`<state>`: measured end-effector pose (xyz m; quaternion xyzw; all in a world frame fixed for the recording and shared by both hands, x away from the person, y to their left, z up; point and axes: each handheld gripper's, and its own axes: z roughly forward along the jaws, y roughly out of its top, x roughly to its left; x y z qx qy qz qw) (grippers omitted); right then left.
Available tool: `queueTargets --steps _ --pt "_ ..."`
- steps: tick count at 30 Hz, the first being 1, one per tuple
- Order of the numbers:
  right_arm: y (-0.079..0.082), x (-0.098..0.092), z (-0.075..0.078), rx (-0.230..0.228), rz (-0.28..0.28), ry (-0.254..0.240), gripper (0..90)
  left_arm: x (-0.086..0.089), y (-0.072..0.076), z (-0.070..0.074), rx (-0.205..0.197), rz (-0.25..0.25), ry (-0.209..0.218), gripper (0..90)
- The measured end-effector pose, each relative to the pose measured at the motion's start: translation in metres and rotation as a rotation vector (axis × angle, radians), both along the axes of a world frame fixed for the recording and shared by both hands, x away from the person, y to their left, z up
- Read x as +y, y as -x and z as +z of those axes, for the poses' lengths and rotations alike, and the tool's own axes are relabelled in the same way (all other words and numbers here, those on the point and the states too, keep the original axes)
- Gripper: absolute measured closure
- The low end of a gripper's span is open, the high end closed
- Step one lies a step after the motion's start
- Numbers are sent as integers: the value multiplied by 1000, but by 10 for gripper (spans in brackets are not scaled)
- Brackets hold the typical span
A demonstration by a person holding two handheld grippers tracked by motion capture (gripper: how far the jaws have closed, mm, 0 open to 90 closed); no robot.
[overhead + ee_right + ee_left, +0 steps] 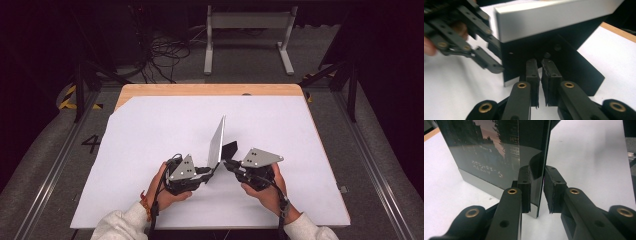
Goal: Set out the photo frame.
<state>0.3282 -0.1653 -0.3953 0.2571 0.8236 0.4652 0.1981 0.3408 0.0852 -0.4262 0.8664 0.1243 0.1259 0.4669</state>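
High view – scene: white sheet over a wooden desk (210, 90); a thin silver-backed picture frame with a dark glossy front (217, 142) stands upright on its lower edge near the front middle, its black fold-out back stand (230, 149) sticking out to its right.
High view – hands: left gripper (202, 172) sits at the frame's near bottom corner; right gripper (231, 165) just right of it at the stand (both hands low on the sheet, close together).

Left gripper view – grip: the frame's edge (541, 165) runs between the jaws; left pad touches the glossy face, right pad stands a sliver off. A loose brace, not a firm pinch.
Left gripper view – thing: the glossy front (489, 152) shows a dusky street picture with reflections; lower edge on the sheet.

Right gripper view – grip: right gripper (539, 68) has jaws almost together, a narrow slit between the pads, nothing in it; tips nearly at the black stand panel (564, 65) (touching or not, can't tell).
Right gripper view – other: silver back of the frame (554, 15) tilts across the top; the left gripper (490, 62) is at its corner.

Step (judgement): propping the frame; stand looks swung out, left steadies, right looks freed from the stand.
Next (judgement): check the stand bears the lean, then ease the left jaws wider and draw back without nudging the edge, since a bump could tip it.
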Motion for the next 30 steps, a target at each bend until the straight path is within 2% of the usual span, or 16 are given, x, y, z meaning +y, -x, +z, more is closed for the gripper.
queueTargets --steps 4,7,11,15,17,23,28,30 --pt "10 2 5 -18 24 -11 810 -3 -1 -2 10 -7 8 751" --pt "13 6 4 -11 27 -16 761 -5 0 -3 3 -11 5 746" --pt "11 9 2 -4 6 -20 701 -3 -1 -5 15 -3 15 741" --pt "9 10 1 5 -18 -28 693 -3 -2 -8 30 2 28 735" --pt "7 11 -1 22 -49 -44 660 -3 -2 -8 28 3 30 735" --pt "9 10 -3 35 -37 -40 638 -2 -3 -12 29 -4 7 738" --pt "12 12 -3 25 -40 -37 638 1 -4 -16 42 -18 -19 758" --pt "14 12 -3 9 -39 -36 639 1 -7 -19 62 -26 -18 755"
